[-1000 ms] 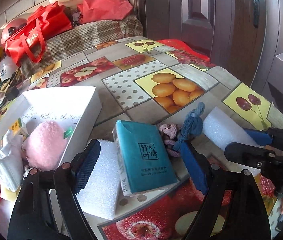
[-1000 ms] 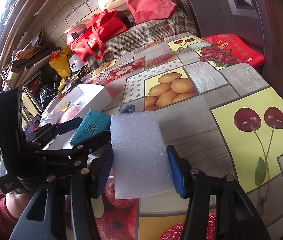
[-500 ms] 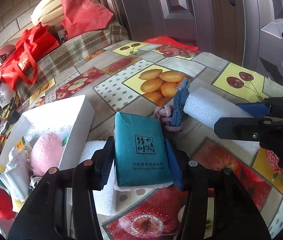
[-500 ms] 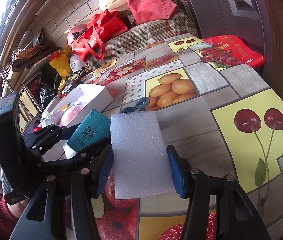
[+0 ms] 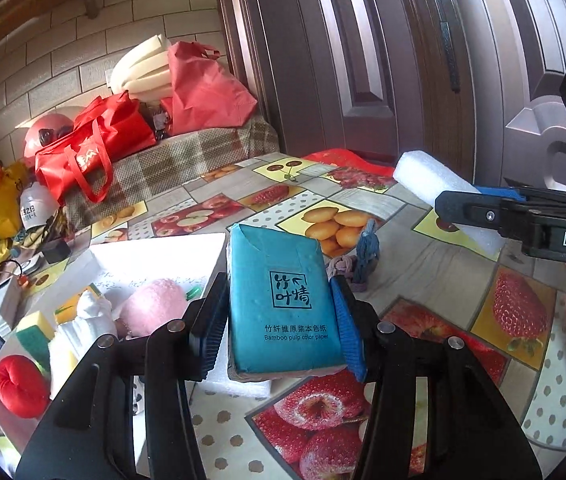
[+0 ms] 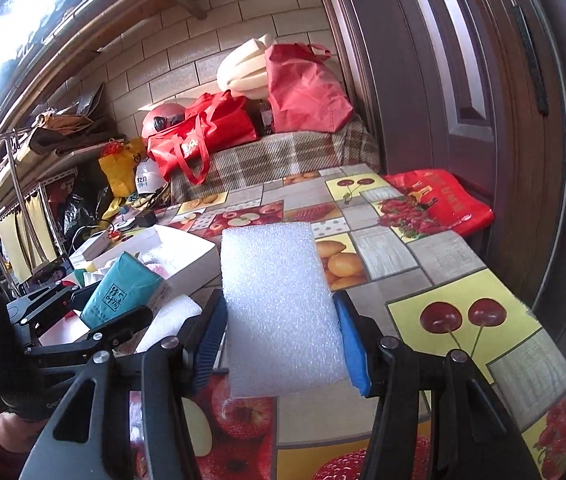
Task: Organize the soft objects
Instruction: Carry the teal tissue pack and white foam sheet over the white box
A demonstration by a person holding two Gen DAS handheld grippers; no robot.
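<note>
Left wrist view: the left gripper [image 5: 279,328], its two blue-padded fingers closed to the width of the pack, clamps a teal rectangular pack of tissue paper with black Chinese lettering [image 5: 281,300], lifted above a table covered in a fruit-print oilcloth [image 5: 435,256]. Below the pack lies a white foam block [image 5: 239,384] on the cloth. To the left sits an open white cardboard box [image 5: 155,252] holding a pink fluffy ball [image 5: 155,310], a red round cushion [image 5: 21,386] and a yellow-and-green sponge [image 5: 33,334]. Just behind the pack lies a knotted blue and pink rope [image 5: 357,258]. At right, the right gripper [image 5: 479,206] holds a white foam slab [image 5: 443,196]. Right wrist view: the right gripper [image 6: 281,344], fingers closed partway, pinches the white foam slab [image 6: 279,304] by its sides above the oilcloth [image 6: 443,264]. At left, the left gripper [image 6: 95,312] carries the teal pack [image 6: 121,294] beside the white box [image 6: 187,256].
</note>
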